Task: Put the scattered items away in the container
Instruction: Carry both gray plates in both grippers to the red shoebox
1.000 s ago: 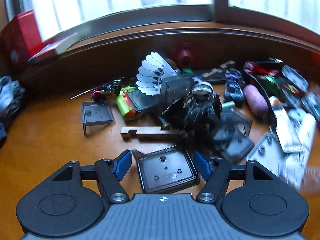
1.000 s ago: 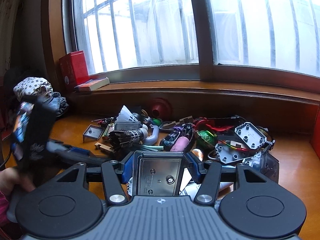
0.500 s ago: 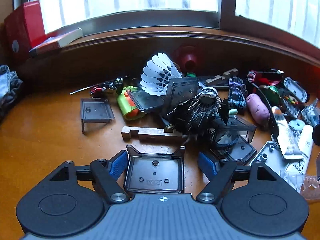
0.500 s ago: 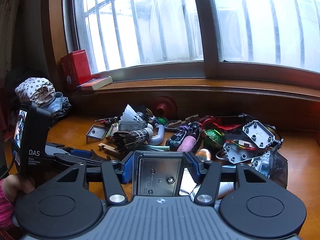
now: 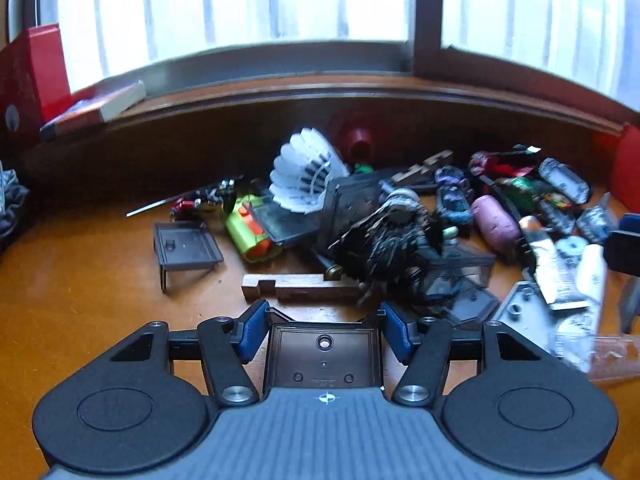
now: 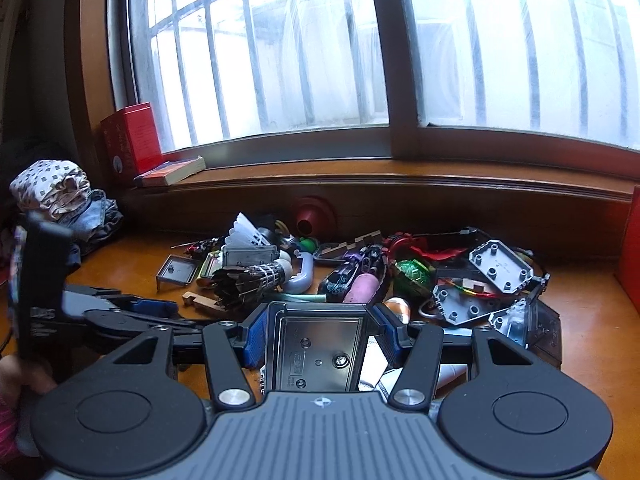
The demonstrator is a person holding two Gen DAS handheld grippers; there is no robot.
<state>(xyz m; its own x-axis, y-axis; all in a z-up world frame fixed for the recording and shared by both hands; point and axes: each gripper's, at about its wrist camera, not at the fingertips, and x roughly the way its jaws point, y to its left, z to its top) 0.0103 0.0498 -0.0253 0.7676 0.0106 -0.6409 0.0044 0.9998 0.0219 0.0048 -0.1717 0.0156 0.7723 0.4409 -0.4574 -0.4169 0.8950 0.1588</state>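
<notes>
My left gripper (image 5: 323,330) is shut on a dark plastic tray (image 5: 323,360), its blue pads (image 5: 252,330) against the tray's sides, just above the wooden table. My right gripper (image 6: 320,334) is shut on a second dark plastic tray (image 6: 316,354) and holds it above the table. Ahead lies a pile of scattered items: a white shuttlecock (image 5: 306,172), a black shuttlecock (image 5: 384,236), a green and orange toy (image 5: 250,230), a wooden block (image 5: 296,286), a pink roll (image 5: 496,224). The left gripper also shows in the right wrist view (image 6: 120,316), at the left.
A third small dark tray (image 5: 184,246) stands upside down left of the pile. Grey plastic lids (image 6: 500,266) and tubes lie at the right. A red box (image 6: 130,140) and a book (image 6: 172,172) sit on the window sill. Folded clothes (image 6: 52,190) lie far left.
My left gripper has closed on the dark tray and drawn it in between the fingers. The right gripper still holds its tray and has barely moved.
</notes>
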